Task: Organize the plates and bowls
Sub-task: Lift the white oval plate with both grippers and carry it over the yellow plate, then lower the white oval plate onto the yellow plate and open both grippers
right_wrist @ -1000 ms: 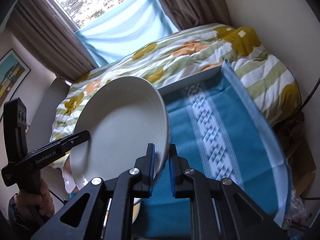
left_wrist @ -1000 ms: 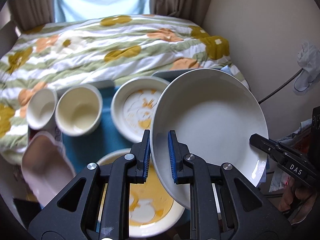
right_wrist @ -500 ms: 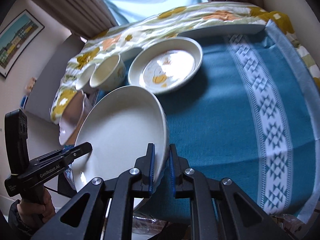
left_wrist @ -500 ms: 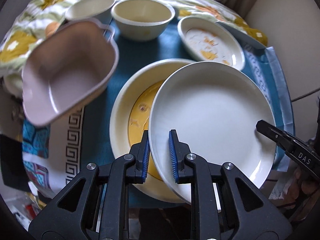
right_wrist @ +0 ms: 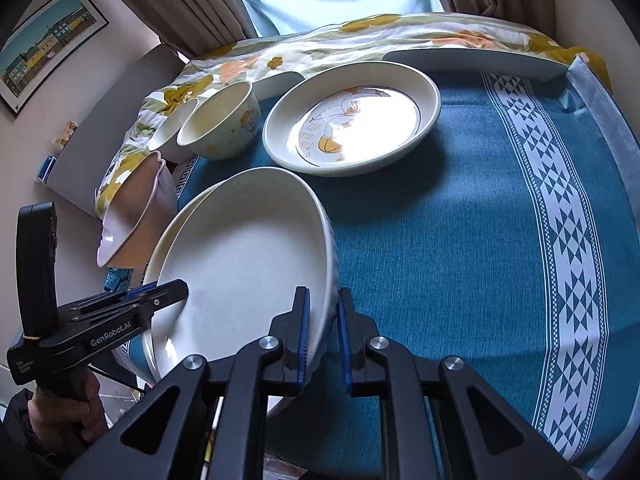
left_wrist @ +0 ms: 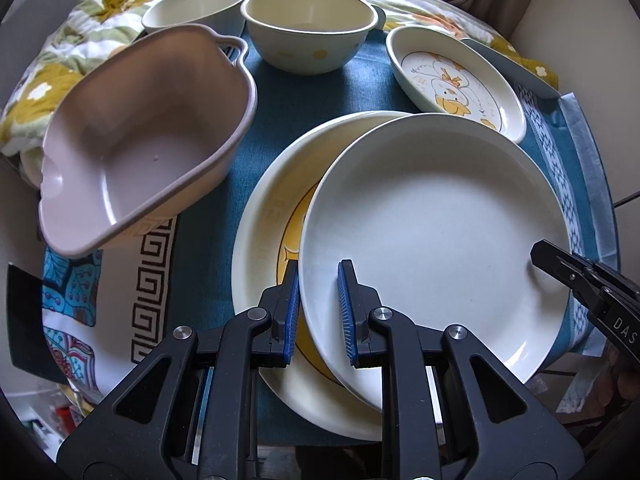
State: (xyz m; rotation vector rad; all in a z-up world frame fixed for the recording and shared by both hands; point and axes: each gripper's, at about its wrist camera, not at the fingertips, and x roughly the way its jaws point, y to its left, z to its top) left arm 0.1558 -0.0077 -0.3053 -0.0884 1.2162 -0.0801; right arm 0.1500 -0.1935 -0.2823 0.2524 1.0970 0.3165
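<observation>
A plain white plate (left_wrist: 432, 224) is held by both grippers, low over a cream plate with a yellow picture (left_wrist: 272, 240). My left gripper (left_wrist: 318, 312) is shut on its near rim; my right gripper (right_wrist: 323, 336) is shut on the opposite rim, and shows at the right in the left wrist view (left_wrist: 560, 264). The white plate (right_wrist: 244, 264) overlaps the cream plate, tilted slightly. A duck-print plate (left_wrist: 456, 84) (right_wrist: 352, 120), a cream bowl (left_wrist: 308, 32) (right_wrist: 220, 124), a second bowl (left_wrist: 192, 8) and a pink handled dish (left_wrist: 136, 140) (right_wrist: 132, 212) lie behind.
The dishes rest on a teal cloth (right_wrist: 460, 240) with a white patterned band. A flowered quilt (right_wrist: 360, 36) lies behind, with a flat white edge (right_wrist: 476, 60) on it. The patterned cloth edge (left_wrist: 152, 264) hangs at the left. A wall is at the right.
Both grippers have brought the white plate down from a raised, tilted hold to lie low and almost flat over the cream plate. Both views now look down at the table.
</observation>
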